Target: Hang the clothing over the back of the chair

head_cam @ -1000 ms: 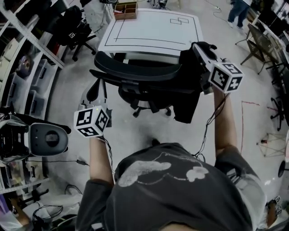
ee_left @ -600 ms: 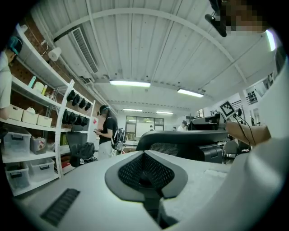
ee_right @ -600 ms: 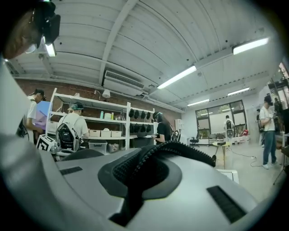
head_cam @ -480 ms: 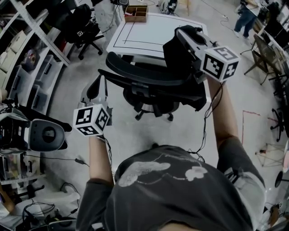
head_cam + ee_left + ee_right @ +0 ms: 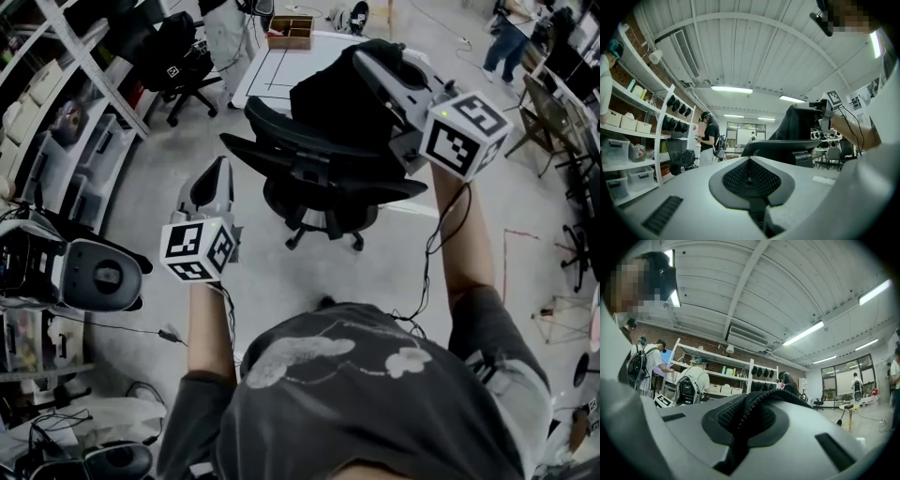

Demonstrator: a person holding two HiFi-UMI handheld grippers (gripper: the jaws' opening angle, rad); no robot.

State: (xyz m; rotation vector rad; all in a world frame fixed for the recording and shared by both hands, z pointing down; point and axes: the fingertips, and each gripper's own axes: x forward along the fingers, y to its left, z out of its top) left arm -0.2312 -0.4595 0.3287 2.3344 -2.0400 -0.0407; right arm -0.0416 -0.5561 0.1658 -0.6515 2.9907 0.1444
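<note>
A black office chair [image 5: 319, 159] stands on the floor in front of me, its curved back [image 5: 281, 131] toward me. My right gripper [image 5: 367, 58] is raised above the chair's right side, shut on a black garment [image 5: 337, 98]. The garment hangs bunched over the chair's back and seat. In the right gripper view dark knit fabric [image 5: 754, 401] sits pinched between the pads. My left gripper [image 5: 217, 171] is lower, left of the chair, shut with nothing in it. The left gripper view shows the chair back [image 5: 783, 147] and the lifted garment [image 5: 797, 122] ahead.
A white table [image 5: 281, 70] with a wooden box [image 5: 289, 30] stands behind the chair. Another black chair [image 5: 178, 56] and storage shelves [image 5: 56, 112] are at the left. A grey device [image 5: 94, 277] sits at my lower left. A person [image 5: 506, 33] stands far right.
My right gripper has risen and swung left with the garment, from beside the chair's right edge to above its back. The left gripper has moved slightly forward.
</note>
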